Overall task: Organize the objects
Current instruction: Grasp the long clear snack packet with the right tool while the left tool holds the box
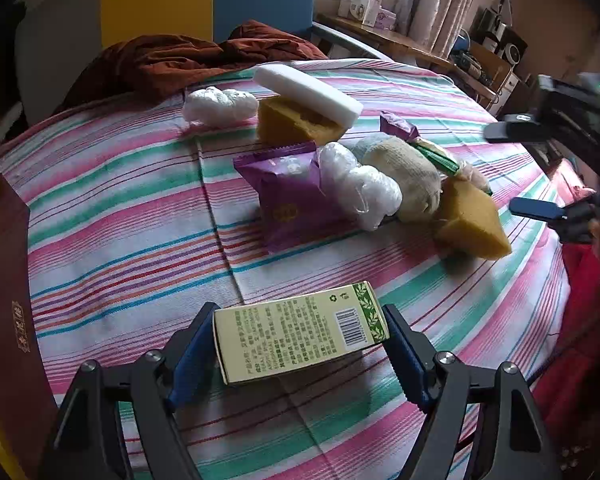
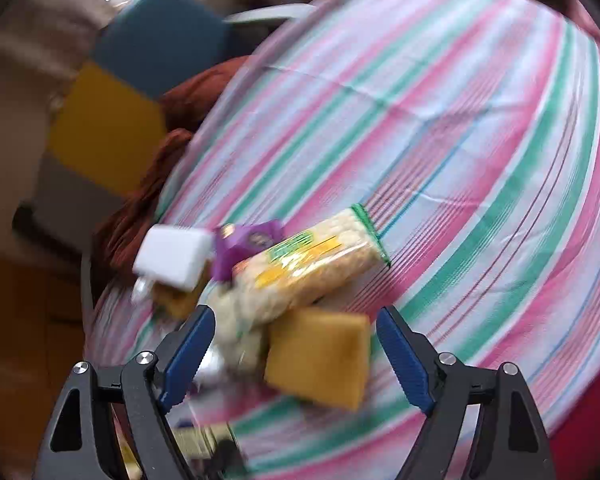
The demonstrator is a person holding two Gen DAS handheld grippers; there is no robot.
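Boxed carton (image 1: 300,338), barcode and tiny unreadable print, sits gripped in left jaws; only the right view shows cracker pack (image 2: 312,264), right jaws wide, empty.

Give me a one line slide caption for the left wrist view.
Left gripper clamps a green-and-cream box above the striped bedsheet, sponges and packets piled beyond.

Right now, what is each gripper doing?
Left gripper: shut on the box.
Right gripper: open, holding nothing; sponge between its jaws.

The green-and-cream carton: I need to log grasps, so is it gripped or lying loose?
Gripped. The carton sits lengthwise between the left gripper's blue pads, which press its two ends.
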